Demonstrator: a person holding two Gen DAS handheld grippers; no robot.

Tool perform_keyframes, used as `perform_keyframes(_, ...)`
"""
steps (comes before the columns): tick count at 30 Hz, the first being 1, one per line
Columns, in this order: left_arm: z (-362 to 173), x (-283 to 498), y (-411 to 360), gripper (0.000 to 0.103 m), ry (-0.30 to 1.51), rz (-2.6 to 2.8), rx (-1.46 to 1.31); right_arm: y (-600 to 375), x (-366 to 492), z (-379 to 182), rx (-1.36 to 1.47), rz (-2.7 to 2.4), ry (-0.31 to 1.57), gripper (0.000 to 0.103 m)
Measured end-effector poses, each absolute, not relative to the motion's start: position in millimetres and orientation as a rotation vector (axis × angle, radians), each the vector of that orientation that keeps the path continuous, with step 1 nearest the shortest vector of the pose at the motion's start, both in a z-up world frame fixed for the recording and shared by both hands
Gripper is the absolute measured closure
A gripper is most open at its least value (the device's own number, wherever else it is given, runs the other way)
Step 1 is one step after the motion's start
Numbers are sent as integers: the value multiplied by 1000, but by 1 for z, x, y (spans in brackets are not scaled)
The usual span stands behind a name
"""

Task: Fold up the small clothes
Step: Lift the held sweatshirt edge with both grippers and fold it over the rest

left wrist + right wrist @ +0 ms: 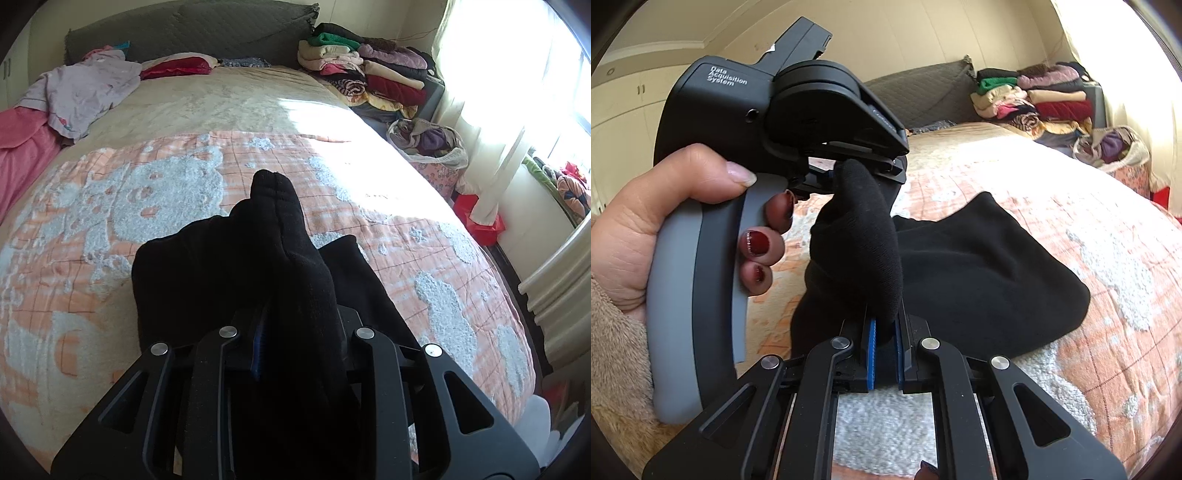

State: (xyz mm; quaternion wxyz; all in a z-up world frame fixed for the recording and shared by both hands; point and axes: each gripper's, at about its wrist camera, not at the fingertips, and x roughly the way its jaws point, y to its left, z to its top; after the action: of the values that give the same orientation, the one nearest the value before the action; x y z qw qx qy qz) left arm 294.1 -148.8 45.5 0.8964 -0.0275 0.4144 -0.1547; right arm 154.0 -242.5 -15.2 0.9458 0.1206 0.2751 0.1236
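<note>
A black sock [273, 236] drapes over my left gripper [291, 332], which is shut on it; the sock hides most of the fingers. In the right wrist view my right gripper [884, 354] is shut on one end of the black sock [860, 243], held between its blue pads [871, 354]. The sock runs up to the left gripper [846, 173], which grips its other end just above. A second black piece [990, 266] hangs down onto the orange and white blanket [1108, 258]. It also shows in the left wrist view [354, 273].
The bed carries the blanket [110, 221], a lilac garment [81, 92] and pink cloth [18, 147] at the far left. A pile of folded clothes [369, 70] stands at the far right, with a bag of clothes [428, 144] beside the bed. A bright curtained window [498, 74] is on the right.
</note>
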Motion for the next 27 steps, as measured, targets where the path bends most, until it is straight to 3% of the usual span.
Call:
perform_keyframes(9,13,306,-187,84,931,-356,-21,-276,165,-36,372,236,643,95)
perform_keyframes(14,2,312,-193,79,957,-368,-23,-282,168,-44,391,227,658,92)
perform_keyframes(19,3,312,-198,52,970,-417,-50,-286,168,-50,391,210,673,91)
perform_keyframes(23,9,310,-197,50,954,-426,-70,-294,167,-55,421,204,684,89)
perform_keyframes(25,14,308,-192,36,944,-435,-94,-297,167,-57,424,198,683,87)
perform_keyframes(27,22,304,-186,36,921,-437,-98,-300,167,-57,433,196,683,85)
